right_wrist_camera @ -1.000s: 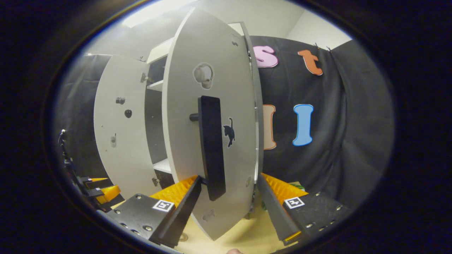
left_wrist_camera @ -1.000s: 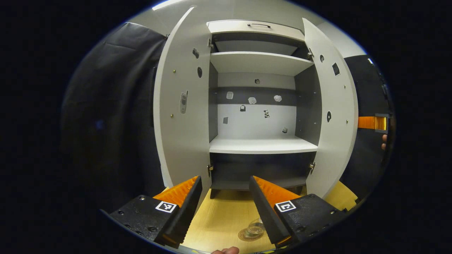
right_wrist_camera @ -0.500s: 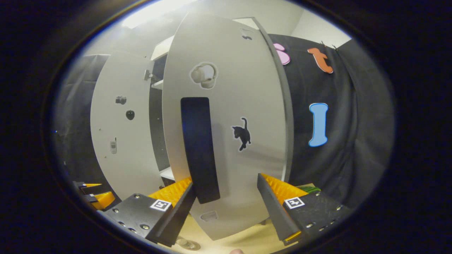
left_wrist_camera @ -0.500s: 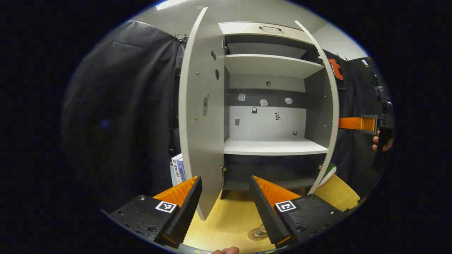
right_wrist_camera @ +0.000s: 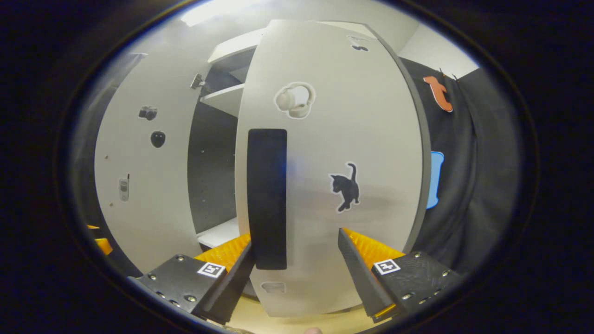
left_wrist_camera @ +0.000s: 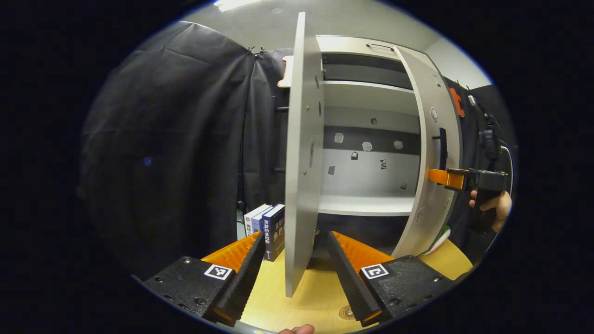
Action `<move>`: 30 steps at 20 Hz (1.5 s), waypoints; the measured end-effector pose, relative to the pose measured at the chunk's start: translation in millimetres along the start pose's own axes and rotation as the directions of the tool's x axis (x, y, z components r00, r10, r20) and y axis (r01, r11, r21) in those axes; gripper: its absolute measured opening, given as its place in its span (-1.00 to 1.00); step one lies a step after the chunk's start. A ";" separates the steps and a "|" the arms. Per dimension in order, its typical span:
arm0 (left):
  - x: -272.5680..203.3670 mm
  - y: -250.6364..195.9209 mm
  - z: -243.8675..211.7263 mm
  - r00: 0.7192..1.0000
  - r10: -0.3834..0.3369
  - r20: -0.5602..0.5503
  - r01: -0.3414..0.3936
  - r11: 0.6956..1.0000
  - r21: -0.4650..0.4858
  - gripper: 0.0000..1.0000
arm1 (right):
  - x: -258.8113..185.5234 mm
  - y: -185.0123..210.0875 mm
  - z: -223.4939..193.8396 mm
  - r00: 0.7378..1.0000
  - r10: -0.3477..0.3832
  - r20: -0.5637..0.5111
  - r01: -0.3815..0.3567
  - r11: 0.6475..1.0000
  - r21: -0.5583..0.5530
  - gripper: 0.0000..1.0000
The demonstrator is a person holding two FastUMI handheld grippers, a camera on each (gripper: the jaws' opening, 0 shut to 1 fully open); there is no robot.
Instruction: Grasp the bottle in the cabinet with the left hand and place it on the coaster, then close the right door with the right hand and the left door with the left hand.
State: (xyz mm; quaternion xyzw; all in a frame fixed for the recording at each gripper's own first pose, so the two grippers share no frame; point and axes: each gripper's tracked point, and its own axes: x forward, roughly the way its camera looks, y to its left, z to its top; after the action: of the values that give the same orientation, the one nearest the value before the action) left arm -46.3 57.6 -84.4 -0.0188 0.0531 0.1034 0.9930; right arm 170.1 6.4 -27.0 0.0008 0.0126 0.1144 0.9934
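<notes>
Two rigid, light hinged doors are judged best pushed flat-on: right door (right_wrist_camera: 325, 185), half-shut, faced beside its handle (right_wrist_camera: 267, 199) by the spread right gripper (right_wrist_camera: 297, 273); left door (left_wrist_camera: 299, 162) edge-on between the spread left gripper (left_wrist_camera: 294, 273) fingers.

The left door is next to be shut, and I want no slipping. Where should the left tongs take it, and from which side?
Probably no pinch is needed. The left door stands edge-on between the open left tongs, a thin, tall panel. Its handle is on the far face, not seen here. Press one finger flat on that outer face near the free front edge and swing it toward the cabinet.
</notes>
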 end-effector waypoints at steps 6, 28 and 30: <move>15.4 31.4 18.9 1.000 0.017 0.016 -0.016 0.998 -0.065 0.72 | 22.1 7.0 -1.6 0.998 -0.056 0.009 0.056 0.998 0.003 1.00; 65.1 59.2 78.5 0.982 -0.161 0.101 0.159 0.987 0.022 0.69 | 21.1 15.8 -6.0 0.981 -0.190 -0.024 0.191 0.980 0.055 0.94; 68.4 50.6 74.7 0.976 -0.198 0.088 0.198 0.980 0.007 0.78 | 8.1 18.2 -1.8 0.983 -0.184 -0.011 0.185 0.982 0.038 1.00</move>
State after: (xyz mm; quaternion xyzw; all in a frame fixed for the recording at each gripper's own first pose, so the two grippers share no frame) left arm 17.3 124.6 -18.9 -0.0202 0.0067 0.0047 0.9998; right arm 173.7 26.0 -28.9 0.0184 0.0185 0.0216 0.9994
